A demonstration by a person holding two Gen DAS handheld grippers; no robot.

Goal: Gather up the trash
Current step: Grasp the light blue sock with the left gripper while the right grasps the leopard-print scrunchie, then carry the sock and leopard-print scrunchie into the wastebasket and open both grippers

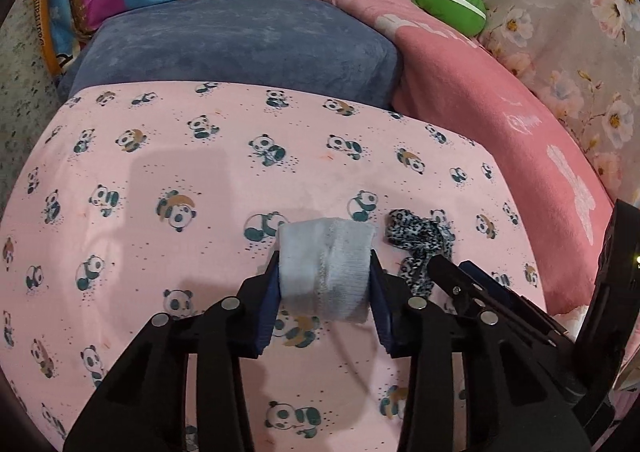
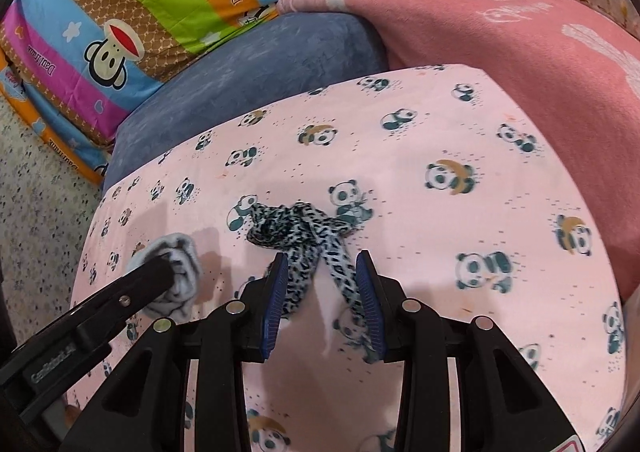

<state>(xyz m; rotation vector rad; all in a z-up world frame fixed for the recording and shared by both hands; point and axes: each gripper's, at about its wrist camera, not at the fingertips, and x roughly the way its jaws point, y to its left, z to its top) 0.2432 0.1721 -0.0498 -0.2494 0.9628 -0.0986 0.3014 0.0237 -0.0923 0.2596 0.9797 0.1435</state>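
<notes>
The left tool is clamping a pale blue cloth roll on the panda sheet, a leopard-print strip lying just right.

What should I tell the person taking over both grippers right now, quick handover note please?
Left gripper: pads pressed on both sides of the rolled pale blue cloth, which sits on the panda-print sheet.
Right gripper: jaws open, straddling the tails of the leopard-print fabric strip; the pads do not seem to press it yet.
Both pieces lie side by side on the sheet, the strip just right of the cloth.
Done: the cloth looks gripped, not visibly lifted.
Left: close the right gripper on the strip, lift both, carry them to a bin; none is in view.
</notes>
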